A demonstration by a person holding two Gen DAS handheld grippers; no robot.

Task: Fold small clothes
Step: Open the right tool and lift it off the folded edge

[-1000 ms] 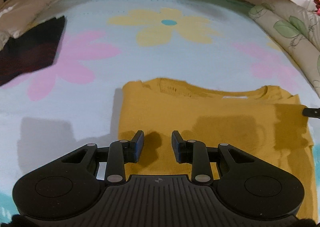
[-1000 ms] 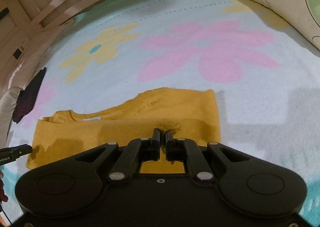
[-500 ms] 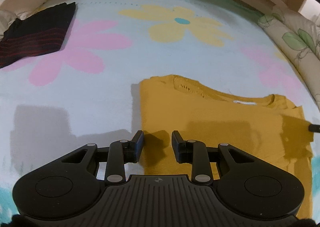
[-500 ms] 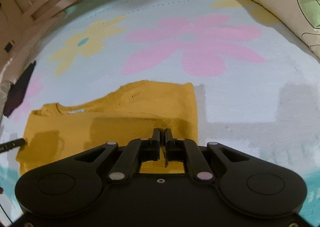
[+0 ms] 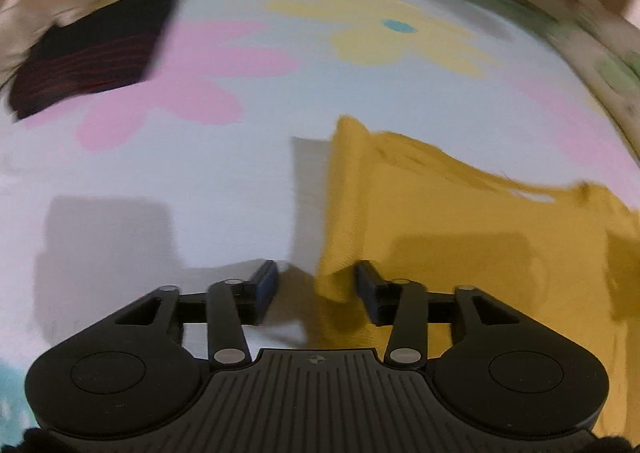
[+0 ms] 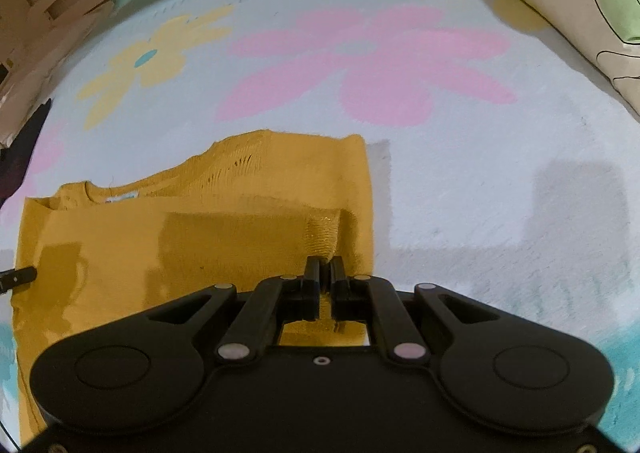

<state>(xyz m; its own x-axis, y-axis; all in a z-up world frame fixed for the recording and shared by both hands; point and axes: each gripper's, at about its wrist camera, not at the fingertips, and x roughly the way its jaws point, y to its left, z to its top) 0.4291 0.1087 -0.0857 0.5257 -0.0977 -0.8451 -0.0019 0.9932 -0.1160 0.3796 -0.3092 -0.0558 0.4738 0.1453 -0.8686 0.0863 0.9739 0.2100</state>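
Mustard-yellow knit shirt (image 6: 192, 237) lies flat on the flowered blanket (image 6: 460, 181). The right gripper (image 6: 325, 267) is pinched tight on the shirt's near right edge. The left gripper (image 5: 316, 287) has its jaws opening, the shirt's near left corner between them. Beyond the shirt's left side lies a folded dark garment (image 5: 92, 57).

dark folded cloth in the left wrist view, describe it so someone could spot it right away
Start from the pale blue flowered blanket that fills the view. Go to its far left corner, beside the pink flower. The dark folded cloth lies there, black with thin red stripes, well apart from the plain mustard-yellow shirt.
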